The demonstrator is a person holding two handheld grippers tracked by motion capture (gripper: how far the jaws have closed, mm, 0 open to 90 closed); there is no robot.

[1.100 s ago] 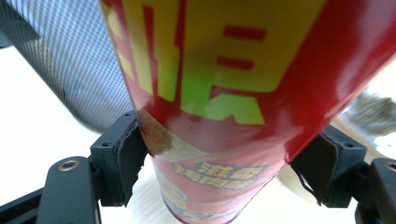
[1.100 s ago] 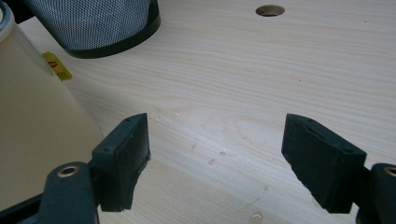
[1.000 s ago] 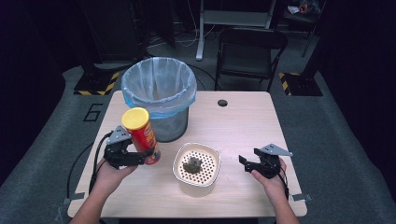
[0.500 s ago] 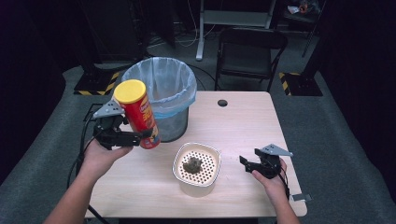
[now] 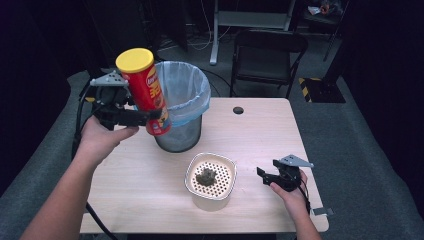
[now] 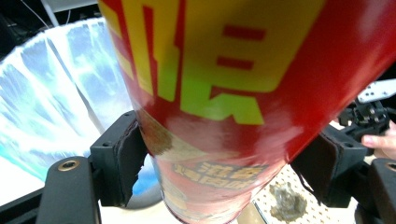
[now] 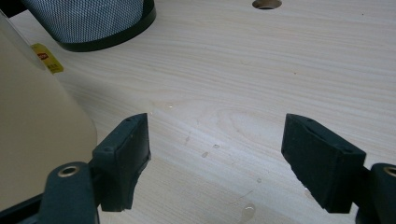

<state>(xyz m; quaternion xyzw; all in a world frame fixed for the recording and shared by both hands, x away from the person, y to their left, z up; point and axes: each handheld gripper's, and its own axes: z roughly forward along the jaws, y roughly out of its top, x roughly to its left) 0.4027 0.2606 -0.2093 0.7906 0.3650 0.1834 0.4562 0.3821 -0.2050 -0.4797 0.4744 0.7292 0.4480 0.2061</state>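
Pale wood table [image 5: 150, 190], droplets; dark room, 1 chair [image 5: 270, 55]. Left gripper [image 5: 145, 116] clamped can [image 5: 146, 92]; right gripper [image 5: 261, 174] gaped wide.

We see the table [image 5: 250, 135] lit evenly from above against a dark, murky room, while in the left gripper view the red can [image 6: 243, 107] sits close, blurred, with soft glare on its lower side.

Ahead of the left gripper [image 5: 150, 116] the bin [image 5: 182, 100] mouth gapes open; the strainer bowl [image 5: 211, 176] sits below-right.
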